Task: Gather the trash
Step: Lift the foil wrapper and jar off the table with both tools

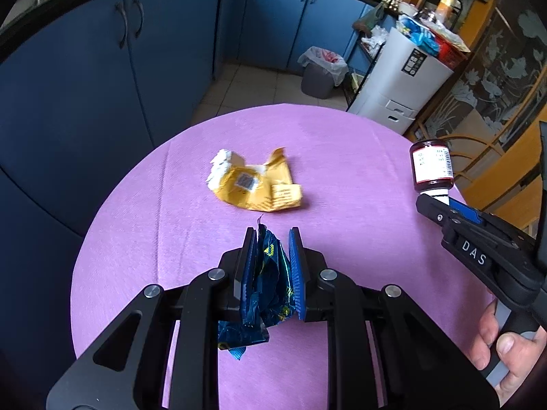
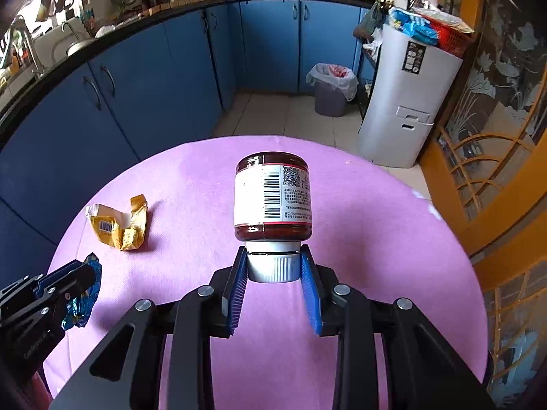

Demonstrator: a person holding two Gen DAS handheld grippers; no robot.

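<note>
My left gripper [image 1: 272,235] is shut on a crumpled blue foil wrapper [image 1: 270,283] and holds it above the round purple table [image 1: 342,157]. It also shows in the right wrist view [image 2: 82,294]. A crumpled yellow wrapper [image 1: 254,184] lies on the table just beyond it, also in the right wrist view [image 2: 118,223]. My right gripper [image 2: 273,253] is shut on the white cap of a dark red jar [image 2: 272,201] with a white label, held out over the table. The jar shows at the right of the left wrist view [image 1: 431,167].
A grey bin [image 2: 331,90] with a white liner stands on the tiled floor beyond the table, next to a white cabinet [image 2: 407,102]. Blue kitchen cupboards [image 2: 136,92] curve round the left and back. An orange screen [image 2: 495,157] stands to the right.
</note>
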